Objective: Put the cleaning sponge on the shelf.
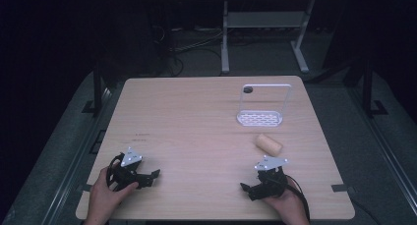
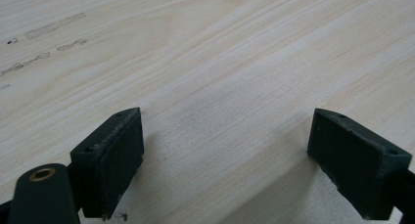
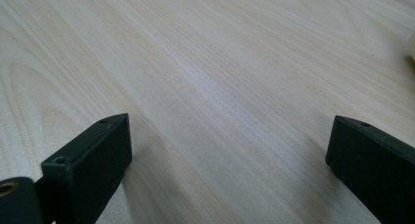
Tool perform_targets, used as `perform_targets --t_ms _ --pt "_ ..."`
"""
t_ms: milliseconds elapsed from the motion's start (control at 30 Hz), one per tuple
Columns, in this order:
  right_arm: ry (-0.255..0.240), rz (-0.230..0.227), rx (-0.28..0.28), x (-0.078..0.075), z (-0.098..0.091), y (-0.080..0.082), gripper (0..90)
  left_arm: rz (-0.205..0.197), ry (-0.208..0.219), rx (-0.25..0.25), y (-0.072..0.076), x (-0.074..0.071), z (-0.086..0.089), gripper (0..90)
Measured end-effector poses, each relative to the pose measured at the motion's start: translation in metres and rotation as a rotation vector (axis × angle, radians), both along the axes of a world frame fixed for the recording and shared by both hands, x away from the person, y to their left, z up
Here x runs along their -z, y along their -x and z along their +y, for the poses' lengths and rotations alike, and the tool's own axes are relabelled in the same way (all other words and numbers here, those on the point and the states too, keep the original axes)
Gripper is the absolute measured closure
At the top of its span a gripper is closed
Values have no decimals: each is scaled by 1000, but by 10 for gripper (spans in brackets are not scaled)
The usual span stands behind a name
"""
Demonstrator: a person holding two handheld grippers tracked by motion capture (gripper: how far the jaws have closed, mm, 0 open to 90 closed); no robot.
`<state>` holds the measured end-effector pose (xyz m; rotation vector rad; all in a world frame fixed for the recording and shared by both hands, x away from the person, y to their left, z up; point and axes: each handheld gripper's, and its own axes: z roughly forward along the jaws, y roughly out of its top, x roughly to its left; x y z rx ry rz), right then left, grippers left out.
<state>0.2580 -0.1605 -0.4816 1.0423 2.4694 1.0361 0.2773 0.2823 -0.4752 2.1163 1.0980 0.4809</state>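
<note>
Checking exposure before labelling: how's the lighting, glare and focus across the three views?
High view: tabletop evenly lit, surroundings near black, white rack slightly soft. Left gripper view: wood grain sharp, soft shadows beneath both jaws. Right gripper view: faint sheen mid-table, near jaws slightly blurred.

High view: dim overall; the table (image 1: pixel 196 131) is the only well-lit surface, evenly toned under soft overhead light, while the surroundings toward 9 and 3 o'clock fall to near black. The rack (image 1: pixel 260 118) shows bright, slightly overexposed highlights, and the roll (image 1: pixel 268 144) casts only a faint shadow. Edges appear soft and low in resolution. Left gripper view: brighter, diffuse light; the wood grain is sharp at centre, with a broad soft shadow spreading toward 5 o'clock between the jaws. Right gripper view: similar brightness, a pale sheen across the middle, dark shadows under the jaws, and a blurred pale shape at 3 o'clock.
</note>
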Motion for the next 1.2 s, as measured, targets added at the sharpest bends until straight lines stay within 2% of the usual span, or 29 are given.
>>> perform_targets --t_ms 533,867,1200 --pt "2 1 -4 -1 -1 0 42 -1 1 0 0 0 0 129" --pt "-8 23 -9 -3 -4 0 43 0 1 -1 0 0 0 129" --pt "-13 8 -3 -7 -12 0 43 -1 1 0 0 0 0 129"
